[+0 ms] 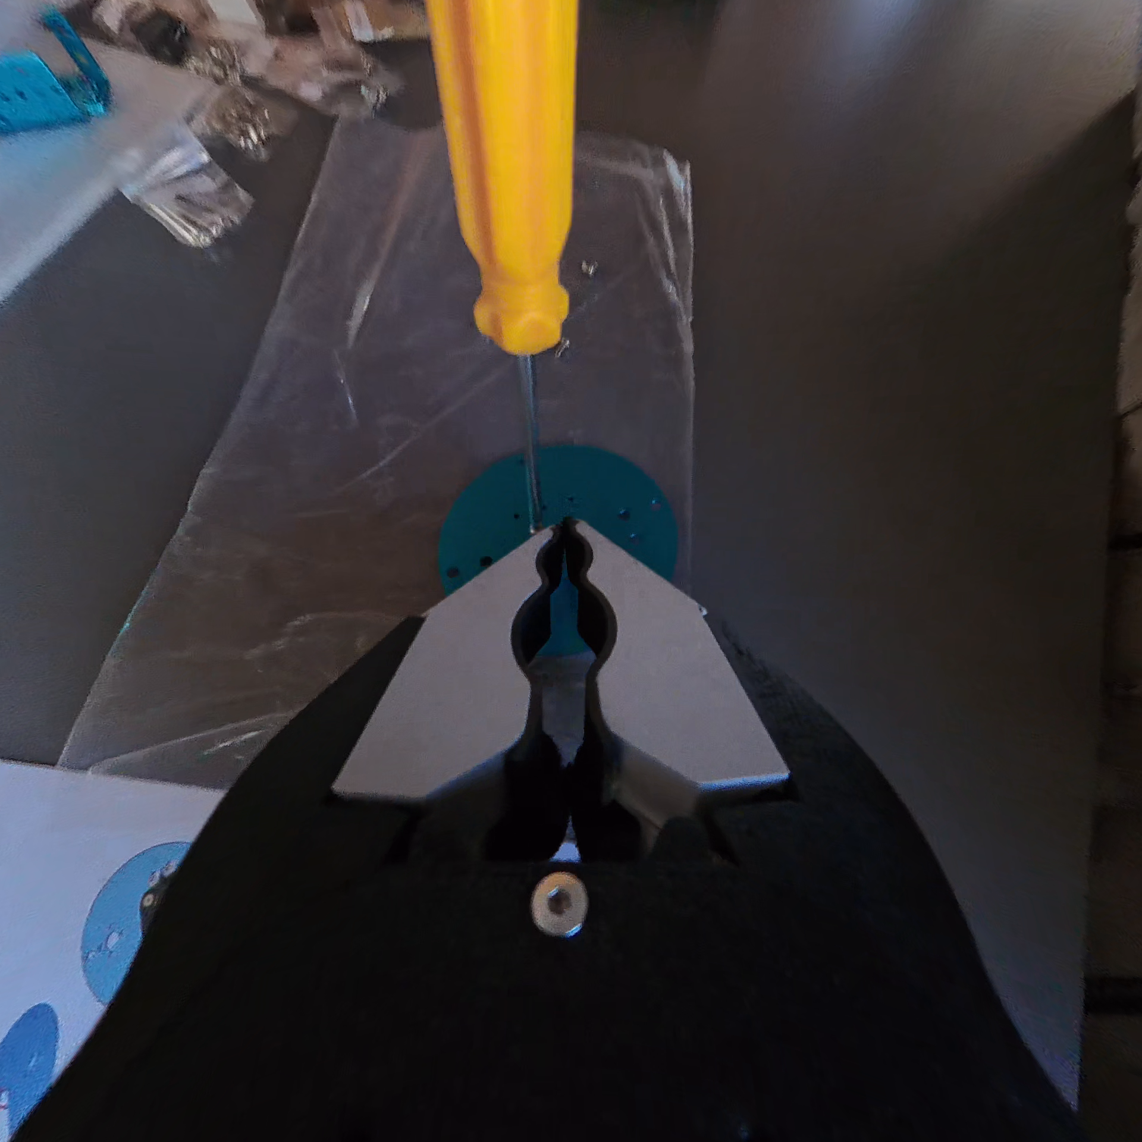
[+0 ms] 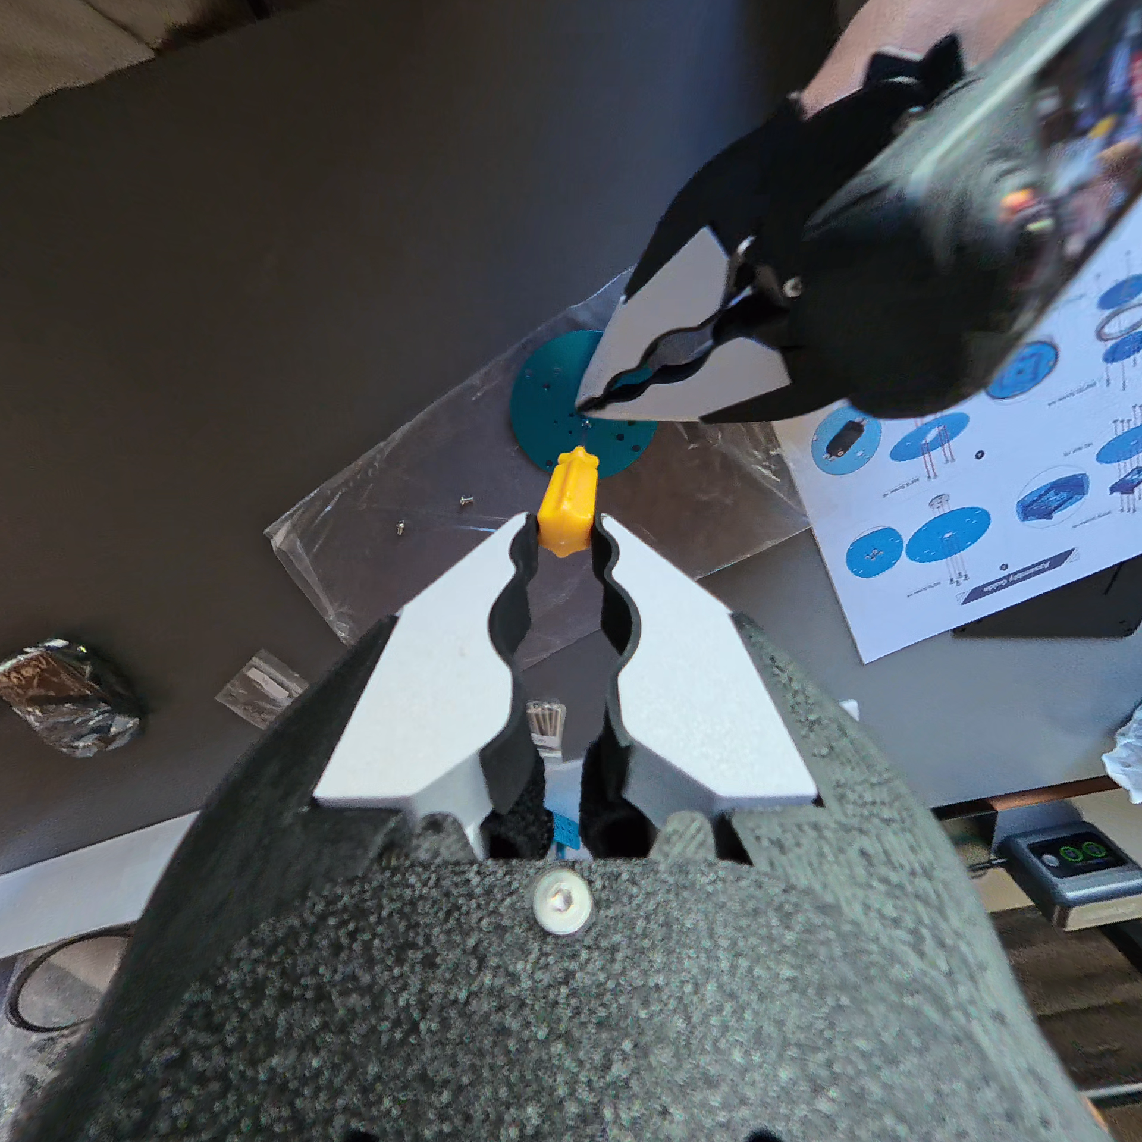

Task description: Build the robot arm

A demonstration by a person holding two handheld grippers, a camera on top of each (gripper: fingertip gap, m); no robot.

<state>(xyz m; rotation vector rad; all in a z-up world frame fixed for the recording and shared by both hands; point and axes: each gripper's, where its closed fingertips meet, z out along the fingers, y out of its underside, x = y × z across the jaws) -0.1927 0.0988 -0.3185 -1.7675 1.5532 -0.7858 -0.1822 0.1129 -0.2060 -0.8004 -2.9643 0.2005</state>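
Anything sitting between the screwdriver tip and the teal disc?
Nothing visible. The yellow screwdriver, clamped in the right tongs, has its shaft running straight down to the teal disc. The closed left tongs rest beside the tip, not under it. Whether they pinch a screw is too small to tell.

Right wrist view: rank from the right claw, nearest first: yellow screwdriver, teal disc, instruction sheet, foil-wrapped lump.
1. Yellow screwdriver: clamped between the right claw tips.
2. Teal disc: just ahead, under the screwdriver tip.
3. Instruction sheet on the right and foil-wrapped lump on the left: too close to call.
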